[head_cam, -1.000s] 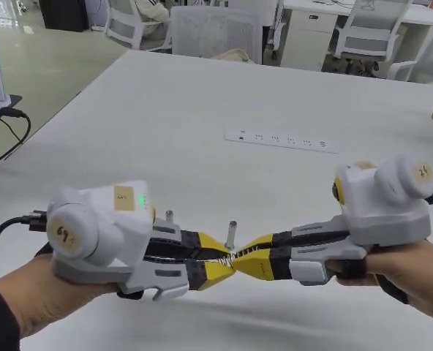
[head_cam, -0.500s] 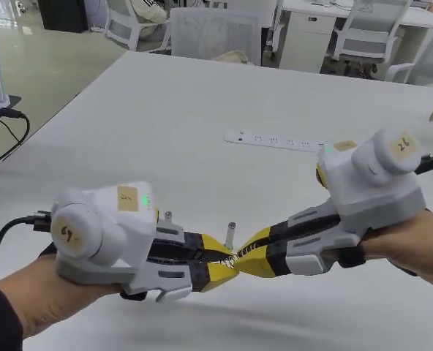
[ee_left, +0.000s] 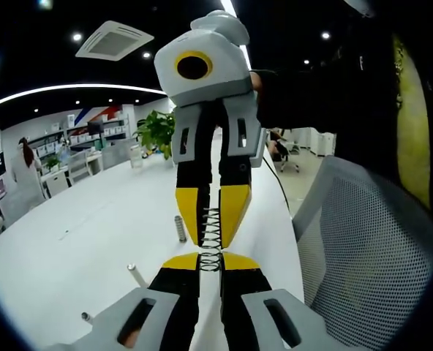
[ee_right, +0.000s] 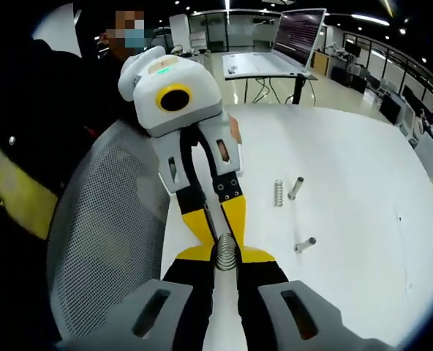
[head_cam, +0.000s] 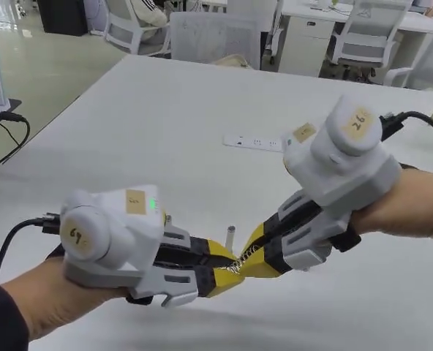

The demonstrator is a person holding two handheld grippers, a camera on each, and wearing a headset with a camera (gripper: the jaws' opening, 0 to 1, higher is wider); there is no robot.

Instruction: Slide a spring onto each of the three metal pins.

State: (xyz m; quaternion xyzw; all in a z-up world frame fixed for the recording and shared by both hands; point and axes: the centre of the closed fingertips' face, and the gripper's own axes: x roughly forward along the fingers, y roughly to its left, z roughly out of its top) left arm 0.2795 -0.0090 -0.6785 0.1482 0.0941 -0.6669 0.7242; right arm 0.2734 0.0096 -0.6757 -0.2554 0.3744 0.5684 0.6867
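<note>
Fingers (head_cam: pixel 218 272) pinch spring (head_cam: pixel 240 261) just beside upright pin (head_cam: pixel 230 237).

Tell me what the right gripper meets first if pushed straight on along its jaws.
Most likely the left gripper: its yellow tips face the right gripper almost tip to tip, with only the spring both hold spanning the gap between them.

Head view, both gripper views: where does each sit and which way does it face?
Head view: headset, facing forward-down; left gripper, right gripper, left hand, right hand show.
Left gripper view: on left gripper, faces right gripper head-on; own fingers below.
Right gripper view: mirrored, faces left gripper; own fingers below.
Shared: the spring held between both grippers.
</note>
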